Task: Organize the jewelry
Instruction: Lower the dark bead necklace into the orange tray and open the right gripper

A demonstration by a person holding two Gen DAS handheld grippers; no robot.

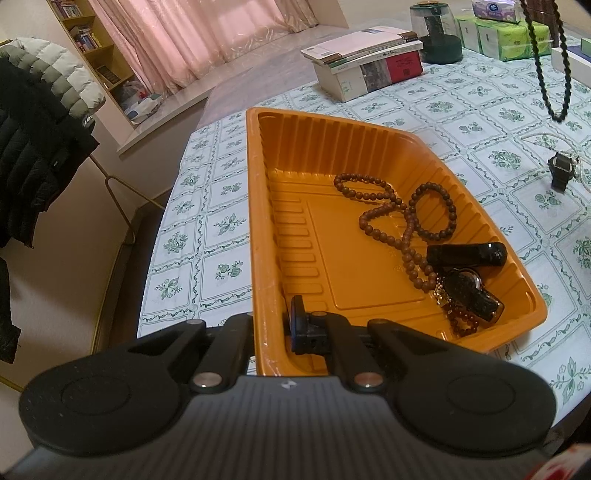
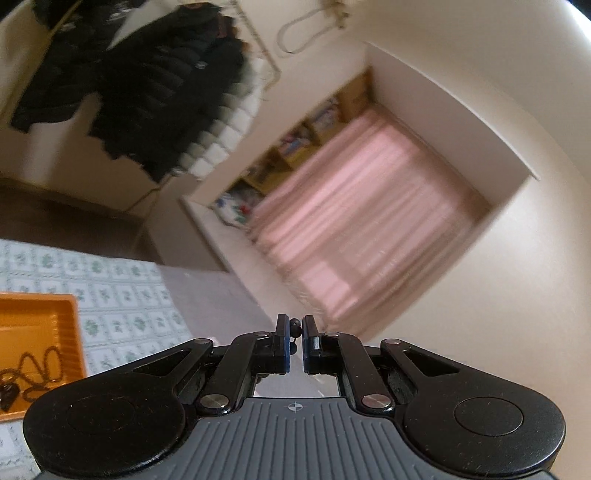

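An orange plastic tray (image 1: 266, 221) sits on the floral tablecloth. It holds brown bead strings (image 1: 388, 206), a black watch (image 1: 469, 269) and a small reddish bracelet (image 1: 463, 321). My left gripper (image 1: 273, 328) is shut on the tray's near rim. A dark beaded necklace (image 1: 550, 74) hangs in the air at the top right of the left wrist view. My right gripper (image 2: 294, 339) is shut on that necklace's beads (image 2: 295, 325), raised and tilted toward the room. The tray corner (image 2: 74, 317) shows at the left of the right wrist view. A black watch (image 1: 561, 168) and a pearl strand (image 1: 581, 162) lie on the table.
Stacked books (image 1: 365, 62), a dark green jar (image 1: 439, 33) and green tissue packs (image 1: 502, 33) stand at the table's far side. The table edge (image 1: 166, 236) runs left of the tray, with a coat rack (image 1: 33, 129) beyond.
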